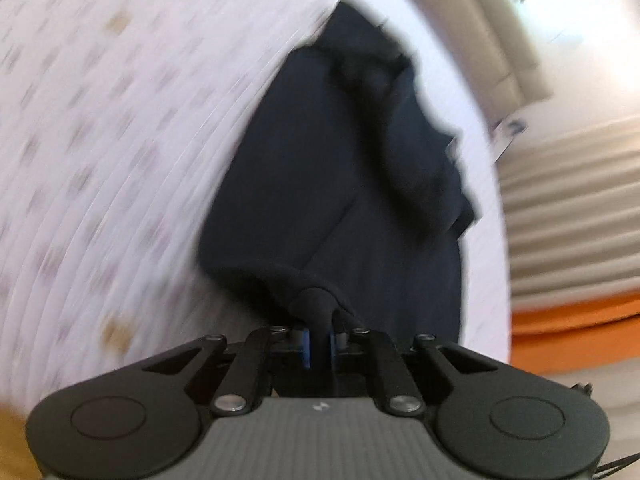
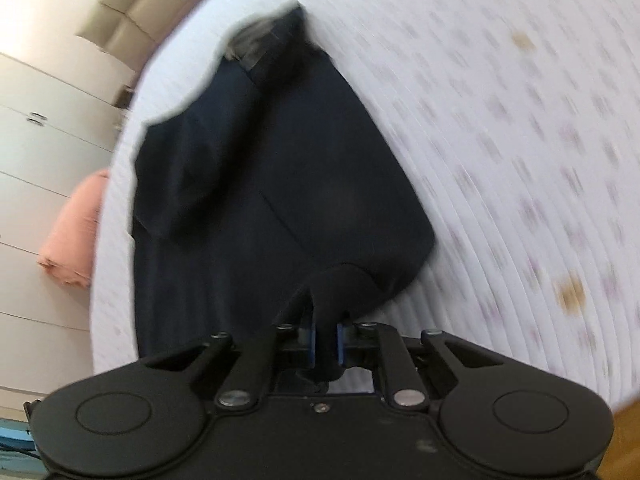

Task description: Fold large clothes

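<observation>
Nearest the lens in the left wrist view, the left gripper has its jaws closed on a bunched pinch of the dark navy garment, a thin fold of cloth squeezed between the blue pads. The right gripper is clamped the same way on another gathered bit of the same garment, in the right wrist view. From both pinch points the cloth runs away across the bed, a white sheet with small printed motifs, and it lies close to one side edge of the mattress, with a sleeve or folded flap lying over the body of it. Both views are smeared, so how flat the far end lies cannot be told. Past the bed edge, an orange strip shows in the left view; in the right view, a pink bundle sits against pale drawer fronts. The risks, as I judge them: each grip holds only a small gathered tuft, so a quick pull could slip the fabric out of one pair of pads and leave the fold skewed; uneven travel of the two grippers would twist the hem line; and the garment, already near the bed edge, could drag over the side.
</observation>
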A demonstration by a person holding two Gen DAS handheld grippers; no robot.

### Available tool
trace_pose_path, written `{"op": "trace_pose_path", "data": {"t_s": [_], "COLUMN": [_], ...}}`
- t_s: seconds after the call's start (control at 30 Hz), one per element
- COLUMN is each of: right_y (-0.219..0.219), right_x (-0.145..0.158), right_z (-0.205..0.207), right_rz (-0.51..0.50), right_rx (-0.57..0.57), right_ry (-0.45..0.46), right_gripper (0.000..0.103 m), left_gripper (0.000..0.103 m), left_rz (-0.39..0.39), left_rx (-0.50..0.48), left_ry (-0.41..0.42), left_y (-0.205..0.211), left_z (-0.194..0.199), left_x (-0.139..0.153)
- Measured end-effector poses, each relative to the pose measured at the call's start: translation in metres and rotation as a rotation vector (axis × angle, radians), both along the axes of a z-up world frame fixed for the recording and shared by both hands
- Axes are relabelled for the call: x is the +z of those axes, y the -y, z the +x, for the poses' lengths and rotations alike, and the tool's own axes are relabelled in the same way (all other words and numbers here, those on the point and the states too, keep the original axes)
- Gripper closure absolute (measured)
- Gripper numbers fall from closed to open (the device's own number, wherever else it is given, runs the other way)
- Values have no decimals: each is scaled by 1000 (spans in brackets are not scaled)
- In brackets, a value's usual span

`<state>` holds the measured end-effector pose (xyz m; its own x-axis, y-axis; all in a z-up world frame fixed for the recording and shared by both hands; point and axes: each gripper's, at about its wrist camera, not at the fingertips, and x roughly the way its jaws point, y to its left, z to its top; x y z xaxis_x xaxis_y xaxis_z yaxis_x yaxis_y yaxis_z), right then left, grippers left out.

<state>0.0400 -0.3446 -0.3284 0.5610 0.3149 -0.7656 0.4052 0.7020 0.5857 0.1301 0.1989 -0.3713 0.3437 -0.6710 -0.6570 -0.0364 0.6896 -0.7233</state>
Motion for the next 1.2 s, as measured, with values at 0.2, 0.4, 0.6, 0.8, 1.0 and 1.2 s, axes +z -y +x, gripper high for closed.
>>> {"op": "trace_pose_path", "data": {"t_s": [0.2,0.4,0.6,0.8,1.0,1.2], "right_y": [30,67,76,71,72,63], "right_x": [36,22,6,-10,-24,-34], "right_z": [106,212,232,260,277,281], "right_rz": [-77,-103,-256,-364,-371,-344], "right_rx": [22,-8,99,233,249,239], "right_ry": [150,132,98,89,70,40], "right_gripper": [90,58,27,28,28,52], "left_gripper": [94,52,40,39,33,33], "left_rz": [-20,44,232,453,485,439], "left_rx": [59,218,146,5,3,-57], "left_ry": [216,238,251,285,289,256], "left_y": [26,61,78,104,111,123], "left_z": [96,201,234,253,281,316], "left_x": [51,54,49,38,29,13]}}
